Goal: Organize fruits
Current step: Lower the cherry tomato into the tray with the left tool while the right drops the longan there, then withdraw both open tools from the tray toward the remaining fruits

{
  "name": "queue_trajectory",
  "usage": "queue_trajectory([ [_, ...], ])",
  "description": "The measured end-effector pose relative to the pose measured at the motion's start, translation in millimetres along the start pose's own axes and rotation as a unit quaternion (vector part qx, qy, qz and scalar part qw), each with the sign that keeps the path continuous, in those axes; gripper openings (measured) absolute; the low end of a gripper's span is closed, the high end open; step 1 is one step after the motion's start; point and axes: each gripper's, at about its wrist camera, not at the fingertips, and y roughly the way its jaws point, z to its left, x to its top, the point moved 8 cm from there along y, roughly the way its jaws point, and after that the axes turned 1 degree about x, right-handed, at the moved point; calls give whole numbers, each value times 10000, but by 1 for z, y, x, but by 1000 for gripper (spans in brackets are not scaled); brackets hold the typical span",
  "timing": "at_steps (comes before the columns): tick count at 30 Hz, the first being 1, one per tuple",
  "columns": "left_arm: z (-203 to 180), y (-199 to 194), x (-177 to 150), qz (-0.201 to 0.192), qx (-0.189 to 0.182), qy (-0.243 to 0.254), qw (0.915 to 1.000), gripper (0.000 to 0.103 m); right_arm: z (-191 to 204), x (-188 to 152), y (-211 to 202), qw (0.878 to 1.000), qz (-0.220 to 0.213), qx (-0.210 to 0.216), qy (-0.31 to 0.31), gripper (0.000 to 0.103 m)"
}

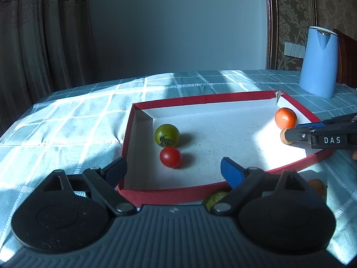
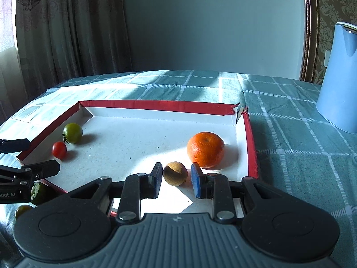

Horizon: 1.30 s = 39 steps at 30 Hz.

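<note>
A shallow red-rimmed tray (image 1: 200, 99) (image 2: 156, 105) lies on the table. In it are a green tomato (image 1: 167, 135) (image 2: 72, 133), a red cherry tomato (image 1: 170, 157) (image 2: 59, 149), an orange mandarin (image 1: 285, 118) (image 2: 205, 149) and a small brown round fruit (image 2: 175, 173) (image 1: 283, 135). My right gripper (image 2: 175, 179) (image 1: 290, 137) is open, its fingers either side of the brown fruit, apart from it. My left gripper (image 1: 176, 170) (image 2: 42, 156) is open and empty, straddling the tray's near left corner.
A blue kettle (image 1: 318, 62) (image 2: 339, 78) stands at the back right on the green checked tablecloth. A green fruit (image 1: 215, 198) (image 2: 41, 192) and an orange-brown fruit (image 1: 318, 186) (image 2: 22, 210) lie on the cloth outside the tray's front edge.
</note>
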Motion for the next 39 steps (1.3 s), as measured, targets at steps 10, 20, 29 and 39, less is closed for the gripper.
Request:
queue_trajectory([
  [10, 13, -43, -25, -34, -270, -319, 9991, 103, 2, -19, -45, 9995, -294, 9, -120, 34],
  [20, -11, -55, -32, -181, -590, 204, 9979, 103, -6, -35, -79, 9981, -604, 99, 100, 66],
  [29, -11, -34, -47, 564, -605, 186, 9964, 103, 13, -45, -78, 9970, -551, -21, -547, 66],
  [39, -6, -25, -52, 877, -459, 145, 9950, 103, 15, -51, -68, 9977, -335, -50, -594, 66],
])
